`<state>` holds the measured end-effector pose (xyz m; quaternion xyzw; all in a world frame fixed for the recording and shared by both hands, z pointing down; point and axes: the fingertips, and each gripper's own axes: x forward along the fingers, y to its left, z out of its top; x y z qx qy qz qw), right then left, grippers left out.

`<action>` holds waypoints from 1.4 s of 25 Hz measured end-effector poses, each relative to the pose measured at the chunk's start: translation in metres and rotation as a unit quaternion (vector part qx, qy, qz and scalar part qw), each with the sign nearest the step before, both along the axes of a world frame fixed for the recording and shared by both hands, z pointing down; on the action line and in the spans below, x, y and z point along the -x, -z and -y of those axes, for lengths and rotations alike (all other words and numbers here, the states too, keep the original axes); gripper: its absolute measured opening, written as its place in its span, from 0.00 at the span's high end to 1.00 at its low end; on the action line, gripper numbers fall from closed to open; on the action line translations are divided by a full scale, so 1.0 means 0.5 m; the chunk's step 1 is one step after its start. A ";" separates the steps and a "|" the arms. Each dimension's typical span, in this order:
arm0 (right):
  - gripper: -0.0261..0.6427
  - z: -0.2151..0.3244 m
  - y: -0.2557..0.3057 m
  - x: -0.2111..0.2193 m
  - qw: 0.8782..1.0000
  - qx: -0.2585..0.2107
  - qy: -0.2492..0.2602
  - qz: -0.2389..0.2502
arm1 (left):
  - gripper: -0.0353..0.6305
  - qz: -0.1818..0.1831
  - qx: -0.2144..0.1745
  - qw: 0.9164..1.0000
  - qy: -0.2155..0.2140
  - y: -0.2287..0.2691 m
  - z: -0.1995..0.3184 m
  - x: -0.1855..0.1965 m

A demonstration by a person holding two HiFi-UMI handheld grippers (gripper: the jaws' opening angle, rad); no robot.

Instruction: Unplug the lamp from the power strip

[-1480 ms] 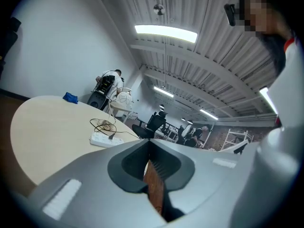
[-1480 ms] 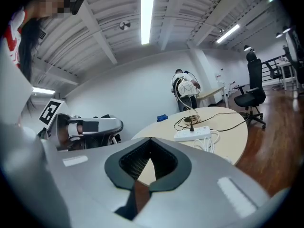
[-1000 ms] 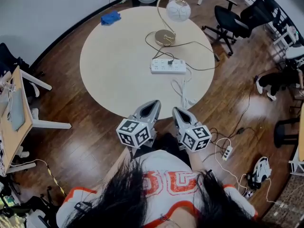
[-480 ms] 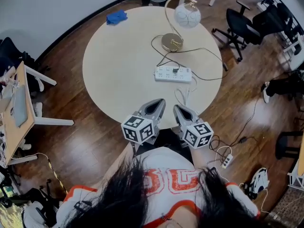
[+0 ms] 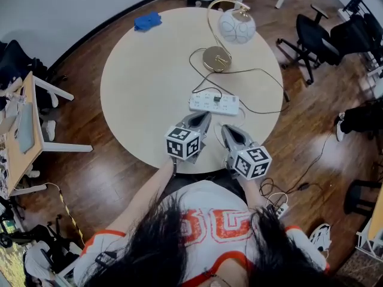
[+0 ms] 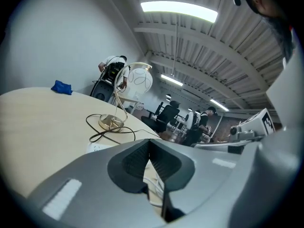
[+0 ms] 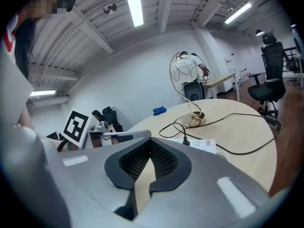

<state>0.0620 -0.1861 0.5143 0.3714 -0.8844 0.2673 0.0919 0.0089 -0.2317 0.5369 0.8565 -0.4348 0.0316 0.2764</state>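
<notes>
Lamp (image 5: 218, 58) plugged into power strip (image 5: 202, 102); cloth (image 5: 147, 21) beyond.

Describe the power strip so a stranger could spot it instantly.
Find the round beige table; the white rectangular power strip lies flat near the person's edge, in front of the gold-stemmed globe lamp. It's the only white block there, with one black plug in it.

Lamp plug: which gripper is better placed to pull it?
Probably the left gripper: its tips almost reach the power strip near the plug; the right gripper sits farther back. Both are shut.
</notes>
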 end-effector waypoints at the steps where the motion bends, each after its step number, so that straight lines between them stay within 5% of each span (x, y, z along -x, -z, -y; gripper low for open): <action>1: 0.96 0.008 -0.003 -0.004 1.000 0.003 0.002 0.000 | 0.95 0.005 0.010 1.000 0.001 -0.018 0.013 -0.004; 8: 0.96 0.054 -0.056 -0.022 0.999 0.032 0.017 -0.012 | 0.95 0.049 0.068 0.996 0.033 -0.138 0.095 0.009; 18: 0.96 0.133 -0.141 -0.034 0.997 0.052 0.023 -0.048 | 0.95 0.086 0.098 0.991 0.039 -0.194 0.158 0.012; 28: 0.96 0.178 -0.169 -0.018 0.994 0.035 0.053 -0.091 | 0.95 0.121 0.145 0.981 0.038 -0.248 0.156 0.012; 35: 0.89 0.213 -0.215 0.021 0.965 -0.032 0.146 -0.214 | 0.95 0.111 0.168 0.979 0.042 -0.251 0.155 0.011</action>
